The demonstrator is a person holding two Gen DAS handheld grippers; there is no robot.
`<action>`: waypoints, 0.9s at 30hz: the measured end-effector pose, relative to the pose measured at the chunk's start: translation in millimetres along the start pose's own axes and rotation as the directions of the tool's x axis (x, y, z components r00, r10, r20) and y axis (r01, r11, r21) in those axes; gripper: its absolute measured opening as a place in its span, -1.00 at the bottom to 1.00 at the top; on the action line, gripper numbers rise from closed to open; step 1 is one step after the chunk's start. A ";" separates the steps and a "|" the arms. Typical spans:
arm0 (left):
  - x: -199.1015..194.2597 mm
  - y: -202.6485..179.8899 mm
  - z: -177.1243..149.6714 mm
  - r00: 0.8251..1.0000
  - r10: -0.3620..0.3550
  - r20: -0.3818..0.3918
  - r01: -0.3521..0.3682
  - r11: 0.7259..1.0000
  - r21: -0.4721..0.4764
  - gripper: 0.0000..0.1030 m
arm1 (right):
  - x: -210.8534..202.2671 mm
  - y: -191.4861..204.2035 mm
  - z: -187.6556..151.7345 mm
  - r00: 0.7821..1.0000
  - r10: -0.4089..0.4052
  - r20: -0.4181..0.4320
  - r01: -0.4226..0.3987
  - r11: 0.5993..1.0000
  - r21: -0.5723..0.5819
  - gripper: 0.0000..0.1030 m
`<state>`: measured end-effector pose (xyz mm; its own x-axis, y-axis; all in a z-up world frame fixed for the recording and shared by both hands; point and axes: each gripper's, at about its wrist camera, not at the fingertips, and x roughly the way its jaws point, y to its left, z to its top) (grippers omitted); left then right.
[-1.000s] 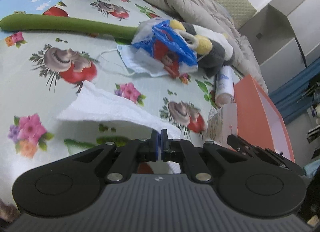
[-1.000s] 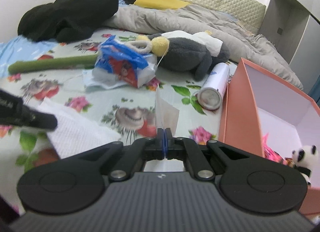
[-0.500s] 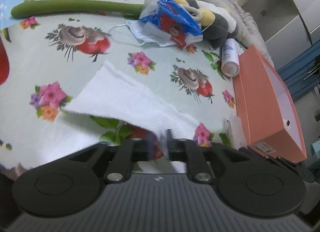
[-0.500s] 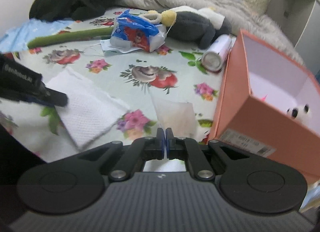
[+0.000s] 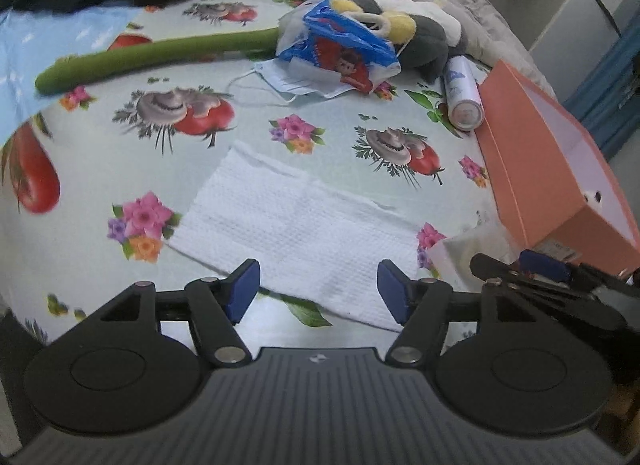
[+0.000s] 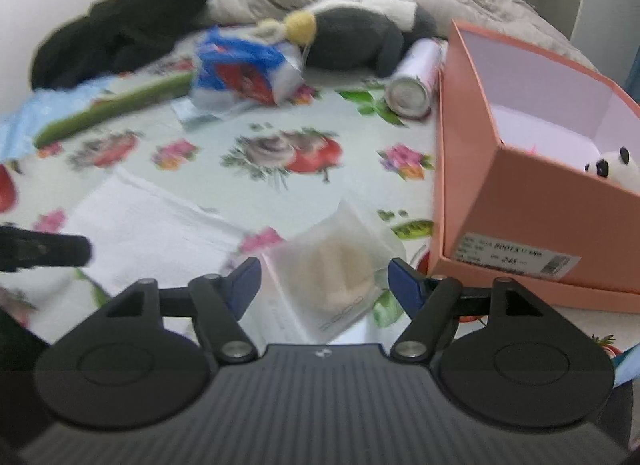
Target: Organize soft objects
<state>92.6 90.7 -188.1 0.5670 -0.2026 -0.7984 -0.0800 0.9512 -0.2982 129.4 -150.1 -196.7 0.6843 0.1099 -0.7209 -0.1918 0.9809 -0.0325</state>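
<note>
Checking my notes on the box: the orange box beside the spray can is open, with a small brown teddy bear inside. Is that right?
Not quite. The toy in the orange box is a small black-and-white panda, not a brown teddy bear, as the right wrist view shows. The box is open and does stand beside the spray can.

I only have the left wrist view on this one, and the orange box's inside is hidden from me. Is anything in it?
Observer: Yes. A small panda plush sits inside the orange box, against its near wall.
Reviewer: The right tongs are only a dark edge in my picture. Are they holding anything?
Observer: No. The right tongs have just been opening. A translucent packet with something beige inside lies on the bedsheet between the fingers, and the pads do not press on it.
</note>
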 end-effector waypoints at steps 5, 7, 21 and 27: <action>12.4 -6.0 3.0 1.000 0.012 -0.002 -0.012 0.995 0.095 0.49 | 18.0 -0.5 -5.0 1.000 -0.022 -0.019 0.022 1.000 -0.015 0.39; 20.5 -7.9 5.5 1.000 0.013 -0.015 -0.011 0.992 0.127 0.53 | 20.5 -0.4 -7.2 1.000 -0.011 -0.014 0.011 1.000 -0.016 0.39; 61.4 -17.8 4.9 0.995 0.040 -0.088 -0.012 0.955 0.296 0.65 | 22.8 -19.3 -10.3 0.999 0.041 -0.029 -0.040 0.999 0.030 -0.23; 64.6 -23.6 1.5 0.994 0.070 -0.089 -0.036 0.942 0.333 0.58 | 20.2 -25.4 -9.3 0.998 0.048 -0.033 -0.046 0.998 0.053 -0.29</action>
<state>132.3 55.5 -231.9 0.4843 -0.1555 -0.8610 0.1771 0.9811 -0.0776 141.6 -174.3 -216.9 0.6504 0.1515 -0.7444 -0.1853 0.9819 0.0379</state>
